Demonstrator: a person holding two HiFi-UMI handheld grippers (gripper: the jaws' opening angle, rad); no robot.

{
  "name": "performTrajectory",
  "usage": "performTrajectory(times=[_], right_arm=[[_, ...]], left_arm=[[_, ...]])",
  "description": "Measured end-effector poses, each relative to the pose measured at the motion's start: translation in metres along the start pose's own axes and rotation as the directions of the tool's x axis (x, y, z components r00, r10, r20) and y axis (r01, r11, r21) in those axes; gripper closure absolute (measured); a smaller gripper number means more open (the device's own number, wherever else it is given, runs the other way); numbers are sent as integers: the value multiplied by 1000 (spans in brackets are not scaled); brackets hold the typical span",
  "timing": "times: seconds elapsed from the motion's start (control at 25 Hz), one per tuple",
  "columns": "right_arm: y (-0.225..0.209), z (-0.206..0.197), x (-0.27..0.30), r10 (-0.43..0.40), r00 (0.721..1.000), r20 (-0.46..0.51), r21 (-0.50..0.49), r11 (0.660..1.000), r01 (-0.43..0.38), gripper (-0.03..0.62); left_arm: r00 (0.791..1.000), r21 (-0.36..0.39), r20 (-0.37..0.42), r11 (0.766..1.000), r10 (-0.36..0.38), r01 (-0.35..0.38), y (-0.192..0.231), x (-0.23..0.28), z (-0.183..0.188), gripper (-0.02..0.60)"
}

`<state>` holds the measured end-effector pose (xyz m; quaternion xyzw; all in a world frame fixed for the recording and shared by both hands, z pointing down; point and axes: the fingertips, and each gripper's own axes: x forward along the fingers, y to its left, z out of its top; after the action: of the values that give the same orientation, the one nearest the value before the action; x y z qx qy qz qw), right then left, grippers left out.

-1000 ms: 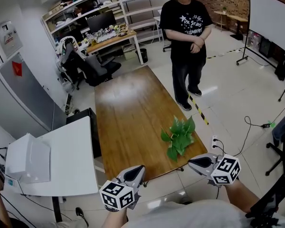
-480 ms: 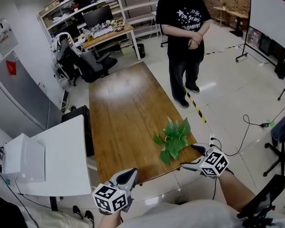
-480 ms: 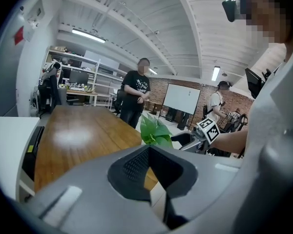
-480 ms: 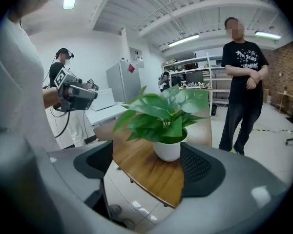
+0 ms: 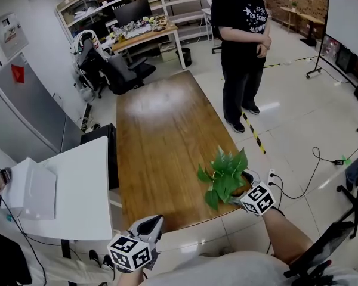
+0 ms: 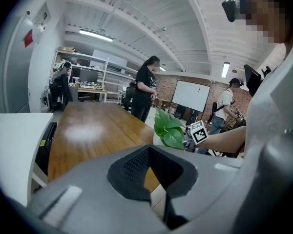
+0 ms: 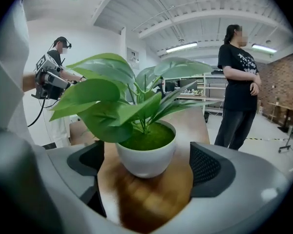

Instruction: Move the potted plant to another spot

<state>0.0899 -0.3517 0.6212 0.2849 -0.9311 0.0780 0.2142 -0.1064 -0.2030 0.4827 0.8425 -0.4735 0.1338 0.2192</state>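
Note:
The potted plant [image 5: 224,174], green leaves in a small white pot [image 7: 146,156], stands near the right front corner of the wooden table [image 5: 161,130]. My right gripper [image 5: 239,187] reaches in from the table's right edge. Its jaws have just been opening and now stand wide on either side of the pot, with the pads [image 7: 205,165] clear of it. My left gripper [image 5: 155,221] hovers off the table's front edge, well left of the plant, jaws together and empty. In the left gripper view the plant [image 6: 168,130] shows ahead to the right.
A person in black [image 5: 242,46] stands beside the table's right side. A white side table [image 5: 77,189] carrying a white box [image 5: 34,193] sits left of the wooden table. Office chairs and shelving fill the far end. Cables lie on the floor at right.
My right gripper has moved forward and down to the plant and opened its jaws around the pot. My left gripper has sunk a little toward the view's bottom edge.

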Motion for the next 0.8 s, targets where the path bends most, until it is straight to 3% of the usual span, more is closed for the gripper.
performTrajectory(times=[0.44,0.56,0.8], right_arm=[[4,6,22,20,999,44,-34,999,-19,66],[4,6,21,15,999,47,-44,999,-13,134],[2,4,22,7,999,46,-40,999,-5,132]], left_arm=[[1000,22,-18,1000,15,-14,12,6,5,584],[999,23,-25,1000,20,-19,12,5,4,584],[999,23,-30,999,22,-22,13,4,-1,584]])
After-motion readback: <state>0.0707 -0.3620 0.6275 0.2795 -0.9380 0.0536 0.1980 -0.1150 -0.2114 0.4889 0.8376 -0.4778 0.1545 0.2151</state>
